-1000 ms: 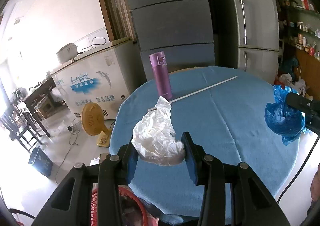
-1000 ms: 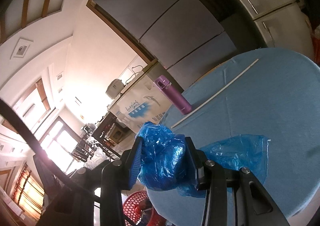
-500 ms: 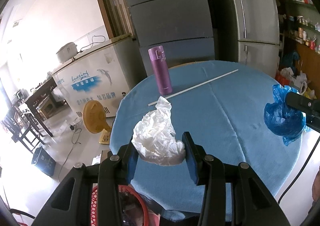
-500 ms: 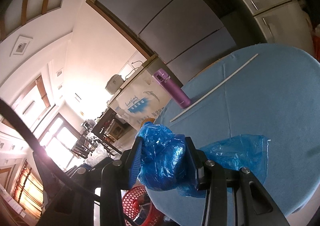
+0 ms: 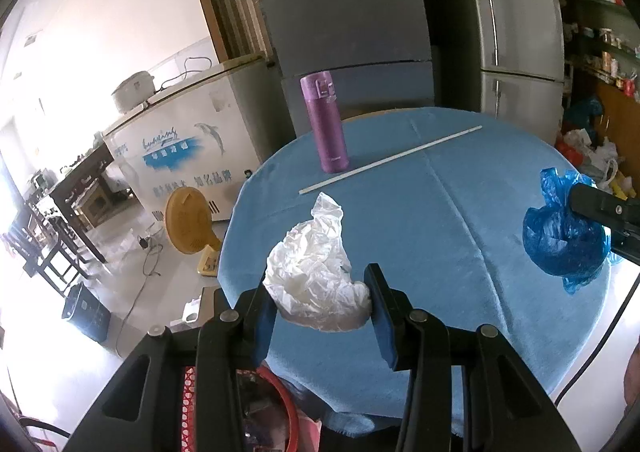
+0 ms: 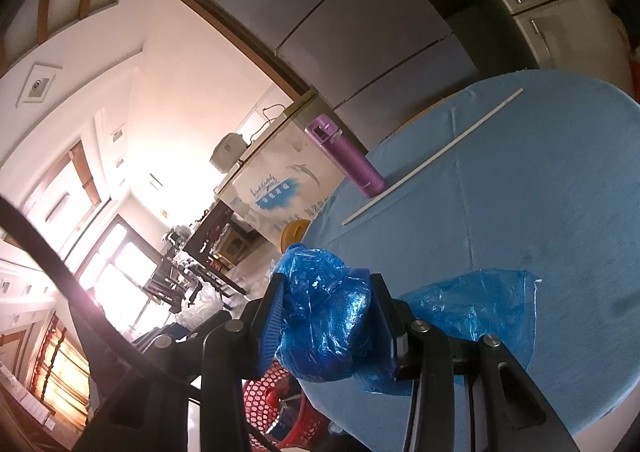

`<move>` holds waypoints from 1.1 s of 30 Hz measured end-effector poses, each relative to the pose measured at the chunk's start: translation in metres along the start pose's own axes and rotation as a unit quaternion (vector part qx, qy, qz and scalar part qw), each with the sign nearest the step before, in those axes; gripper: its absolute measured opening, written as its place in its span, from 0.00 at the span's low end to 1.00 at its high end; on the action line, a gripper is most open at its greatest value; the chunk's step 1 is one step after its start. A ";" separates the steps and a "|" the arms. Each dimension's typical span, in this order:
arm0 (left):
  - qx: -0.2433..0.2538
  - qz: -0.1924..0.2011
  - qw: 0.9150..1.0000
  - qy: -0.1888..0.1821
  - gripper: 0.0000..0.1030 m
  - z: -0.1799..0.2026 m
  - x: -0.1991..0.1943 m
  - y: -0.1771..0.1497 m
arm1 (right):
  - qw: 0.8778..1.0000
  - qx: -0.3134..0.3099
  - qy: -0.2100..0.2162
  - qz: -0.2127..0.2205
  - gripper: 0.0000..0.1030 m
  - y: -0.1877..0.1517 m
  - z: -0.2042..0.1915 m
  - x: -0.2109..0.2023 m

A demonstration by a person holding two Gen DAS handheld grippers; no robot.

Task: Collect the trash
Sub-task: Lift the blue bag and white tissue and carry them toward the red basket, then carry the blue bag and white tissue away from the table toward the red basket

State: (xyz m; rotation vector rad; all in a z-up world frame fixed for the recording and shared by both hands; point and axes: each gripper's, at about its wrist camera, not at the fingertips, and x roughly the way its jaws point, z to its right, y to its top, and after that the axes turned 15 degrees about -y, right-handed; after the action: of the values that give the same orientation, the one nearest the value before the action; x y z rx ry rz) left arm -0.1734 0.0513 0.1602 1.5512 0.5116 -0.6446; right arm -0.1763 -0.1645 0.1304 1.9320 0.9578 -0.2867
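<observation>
Two wrist views, both grippers loaded. The left gripper (image 5: 320,312) is pinching a crumpled white plastic bag (image 5: 316,272) between its narrow-set blue pads; the bag is bulging up and forward past the fingertips, over the near edge of the blue-clothed table (image 5: 460,212). The right gripper (image 6: 326,326) is clamping a wad of blue plastic bag (image 6: 324,324) between its fingers, with a loose tail of the same film trailing out to the right of the right-hand finger.

Progress, as judged: both pieces of trash are gripped and neither is yet dropped. A red mesh basket (image 5: 280,412) is lying below and behind the left fingers, beside the table edge; it is probably the bin, so the release remains. Ahead of the fingers a purple bottle (image 5: 326,124) is standing upright and a thin white stick (image 5: 392,160) is lying just beside it; whether either counts as trash cannot be told.

View differences: the left wrist view is showing the right gripper from the side, far right, with its blue wad (image 5: 560,240) held off the cloth. The right wrist view is showing the basket (image 6: 276,392) beneath its own fingers, but not the white bag.
</observation>
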 end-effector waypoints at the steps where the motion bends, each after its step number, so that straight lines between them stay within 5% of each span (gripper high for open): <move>1: -0.002 -0.002 1.000 0.000 0.43 -0.002 0.000 -0.001 | 1.000 -0.001 0.000 -0.001 0.42 -0.001 -0.001 0.001; 33: -0.043 0.008 0.999 0.015 0.43 -0.041 -0.017 -0.024 | 0.998 -0.053 0.012 -0.033 0.42 -0.025 -0.055 0.021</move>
State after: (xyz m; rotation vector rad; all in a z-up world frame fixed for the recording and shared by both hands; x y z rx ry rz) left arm -0.1984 0.0946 0.1548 1.4850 0.5415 -0.5808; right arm -0.1905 -0.1023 0.1325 1.8134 1.0346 -0.2469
